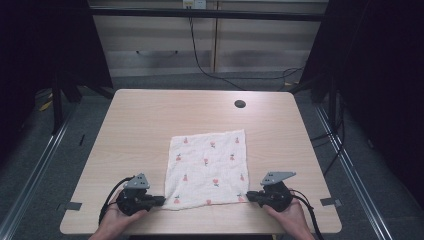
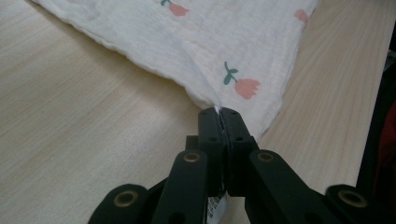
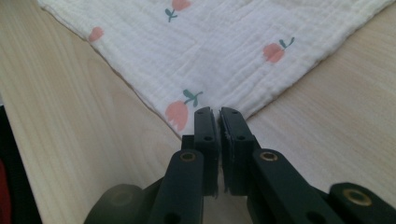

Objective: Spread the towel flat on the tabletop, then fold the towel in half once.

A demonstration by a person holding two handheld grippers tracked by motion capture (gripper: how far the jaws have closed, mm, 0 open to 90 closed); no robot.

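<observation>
White cloth (image 1: 207,169): 1; left gripper (image 1: 161,200), right gripper (image 1: 249,196) pinch 2 near corners

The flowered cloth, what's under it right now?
The cloth lies flat on the wooden table, both near corners pinched by the left tongs and right tongs. Anything beneath it is covered.

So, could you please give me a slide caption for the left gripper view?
Left gripper shut on a corner of the flower-print cloth, lifting it slightly off the wooden table.
</observation>
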